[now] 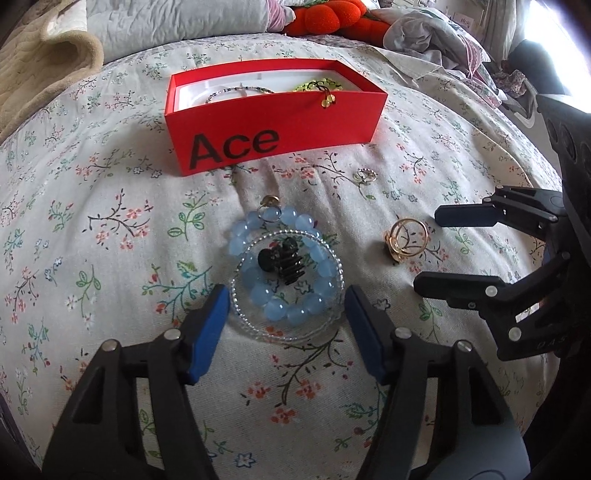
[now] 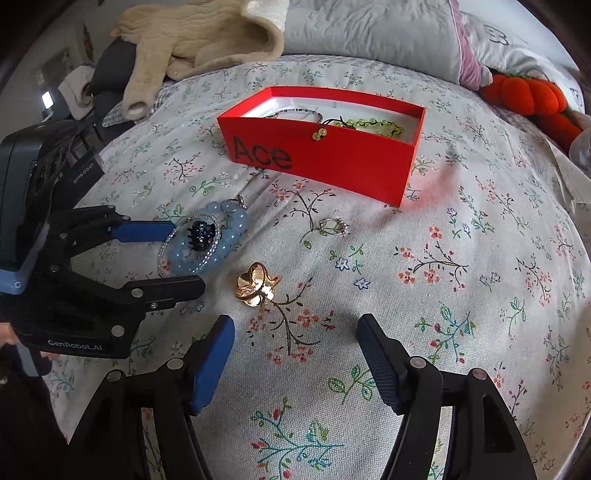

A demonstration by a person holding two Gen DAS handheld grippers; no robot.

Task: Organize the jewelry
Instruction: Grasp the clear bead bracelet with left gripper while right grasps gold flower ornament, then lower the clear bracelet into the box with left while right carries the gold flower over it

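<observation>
A red "Ace" box point(image 1: 280, 138) point(image 2: 332, 162) sits on the floral bedspread, holding a thin beaded strand point(image 1: 236, 90) and a green bead bracelet point(image 2: 369, 123). In front lie a blue bead bracelet point(image 1: 275, 308) point(image 2: 236, 225), a clear bead ring point(image 1: 236, 314), a black hair claw point(image 1: 284, 264) point(image 2: 201, 230), a gold clip point(image 1: 404, 240) point(image 2: 256, 286) and a small silver ring point(image 1: 365, 175) point(image 2: 332, 226). My left gripper point(image 1: 286, 328) point(image 2: 184, 254) is open, its fingers either side of the blue bracelet. My right gripper point(image 2: 295, 354) point(image 1: 428, 251) is open and empty, just short of the gold clip.
A beige blanket point(image 2: 199, 40) and grey pillows point(image 2: 369, 33) lie behind the box. An orange plush point(image 2: 532, 96) point(image 1: 325, 16) sits at the back. Crumpled clothes point(image 1: 436, 40) lie far right in the left wrist view.
</observation>
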